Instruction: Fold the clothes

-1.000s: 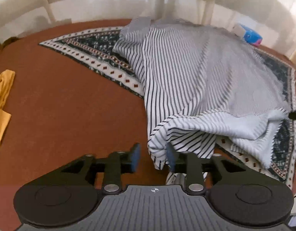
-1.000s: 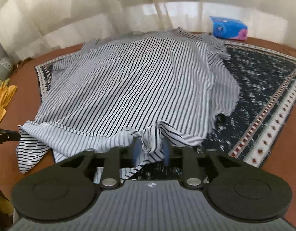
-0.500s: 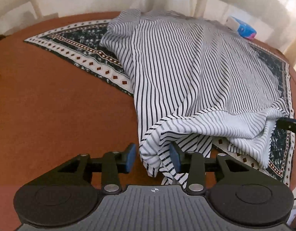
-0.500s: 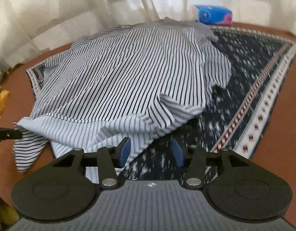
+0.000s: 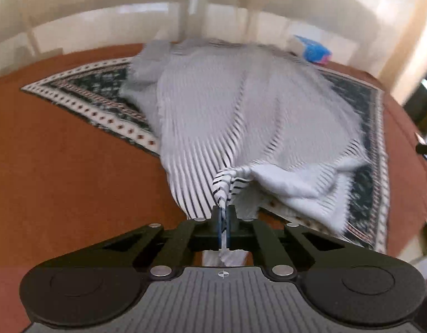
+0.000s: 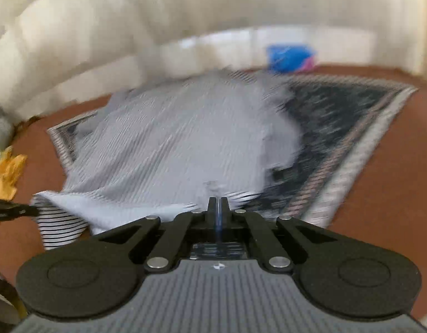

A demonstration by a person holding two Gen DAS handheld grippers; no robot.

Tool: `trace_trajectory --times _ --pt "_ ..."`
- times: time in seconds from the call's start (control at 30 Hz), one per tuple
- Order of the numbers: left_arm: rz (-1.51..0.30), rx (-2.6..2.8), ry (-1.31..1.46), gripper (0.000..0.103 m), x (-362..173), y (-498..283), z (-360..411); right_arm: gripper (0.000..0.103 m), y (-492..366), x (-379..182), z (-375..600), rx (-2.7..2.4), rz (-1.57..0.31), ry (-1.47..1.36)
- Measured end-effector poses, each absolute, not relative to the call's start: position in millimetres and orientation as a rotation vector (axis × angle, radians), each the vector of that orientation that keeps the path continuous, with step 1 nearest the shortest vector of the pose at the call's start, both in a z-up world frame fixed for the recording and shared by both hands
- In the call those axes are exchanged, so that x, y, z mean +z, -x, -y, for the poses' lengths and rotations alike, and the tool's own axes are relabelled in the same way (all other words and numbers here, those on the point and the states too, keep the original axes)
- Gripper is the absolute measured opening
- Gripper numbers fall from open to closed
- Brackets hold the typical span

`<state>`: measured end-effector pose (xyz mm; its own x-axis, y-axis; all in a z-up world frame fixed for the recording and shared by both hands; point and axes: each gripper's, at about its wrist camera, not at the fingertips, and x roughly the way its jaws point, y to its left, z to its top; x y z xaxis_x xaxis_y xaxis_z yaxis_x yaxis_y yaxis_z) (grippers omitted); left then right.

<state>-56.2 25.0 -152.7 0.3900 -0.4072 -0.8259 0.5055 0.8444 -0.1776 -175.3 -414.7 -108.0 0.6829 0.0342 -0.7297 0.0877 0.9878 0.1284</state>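
The brown worktop [image 5: 60, 166] carries a patterned mat [image 5: 83, 97], and your striped shirt [image 5: 227, 111] lies spread over it, its hem at the near edge. Your left gripper [image 5: 224, 216] has its fingers pinched on a bunched hem corner. Your right gripper [image 6: 218, 208] has fingers closed tight at the hem, but blur hides whether cloth sits between them. If it missed, your lift will drag one corner and skew the fold; the thin left pinch may slip.
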Motion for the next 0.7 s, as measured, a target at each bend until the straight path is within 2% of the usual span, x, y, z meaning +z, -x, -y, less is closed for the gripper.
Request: trace_trajectory --times 0.13,0.2,0.23,0.27,0.3,0.33,0.4,0.43,0.47,0.53,0.7 --pt "-1.018 -0.597 -0.182 0.0 -159 61 -15 0.0 186 -116 430 -0.008 -0.879 -0.233" --pt "-1.022 -0.577 -0.178 0.0 -164 54 -14 0.005 181 -133 419 0.035 -0.903 -0.234" --pt "-1.025 -0.567 -0.178 0.009 -167 50 -13 0.006 175 -144 414 0.056 -0.916 -0.246" --pt "-1.034 -0.566 -0.183 0.024 -169 47 -13 0.013 169 -155 408 0.077 -0.929 -0.26" --pt "-1.04 -0.569 -0.191 0.025 -170 46 -13 0.023 165 -160 404 0.082 -0.933 -0.259" --pt "-1.041 -0.573 -0.203 0.027 -171 45 -14 0.026 161 -163 401 0.086 -0.935 -0.257" --pt "-1.044 -0.578 -0.224 0.038 -172 43 -14 0.03 152 -171 394 0.093 -0.94 -0.251" --pt "-1.047 -0.575 -0.226 0.05 -174 42 -15 0.03 148 -174 391 0.096 -0.942 -0.248" --pt "-1.051 -0.571 -0.225 0.053 -176 41 -15 0.033 144 -178 387 0.099 -0.945 -0.246" --pt "-1.058 -0.567 -0.216 0.053 -179 39 -17 0.038 136 -185 380 0.106 -0.949 -0.24" --pt "-1.073 -0.564 -0.189 0.058 -188 34 -14 0.039 115 -204 364 0.124 -0.961 -0.226"
